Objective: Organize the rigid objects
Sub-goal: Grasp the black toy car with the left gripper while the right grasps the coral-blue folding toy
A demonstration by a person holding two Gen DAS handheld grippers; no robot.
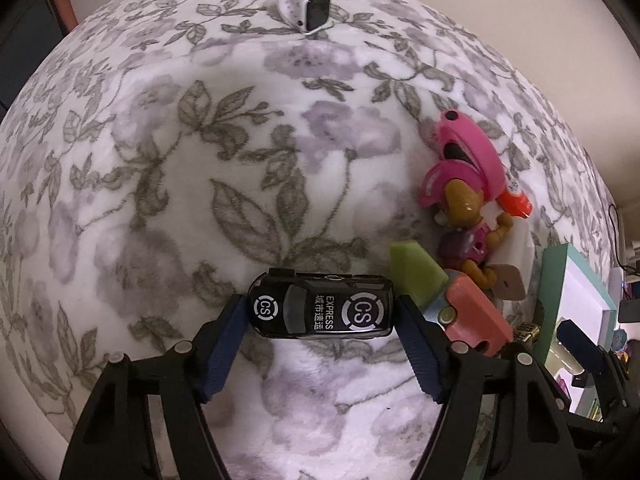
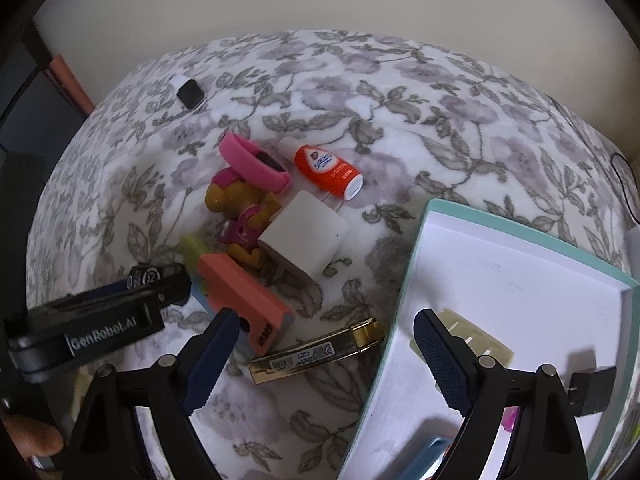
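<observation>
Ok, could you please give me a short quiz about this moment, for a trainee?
1. True or false: the right gripper holds the gold case.
2. What is between the pads of the left gripper? A bottle; B car; C box.
3. Fill in: the watch lies ___ from the toy pile.
Key: 1 false, it is open with nothing between its pads; 2 B; 3 apart.

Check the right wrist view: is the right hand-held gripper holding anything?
No, the right hand-held gripper stands open with nothing between its pads, hovering over the blanket beside the teal box.
</observation>
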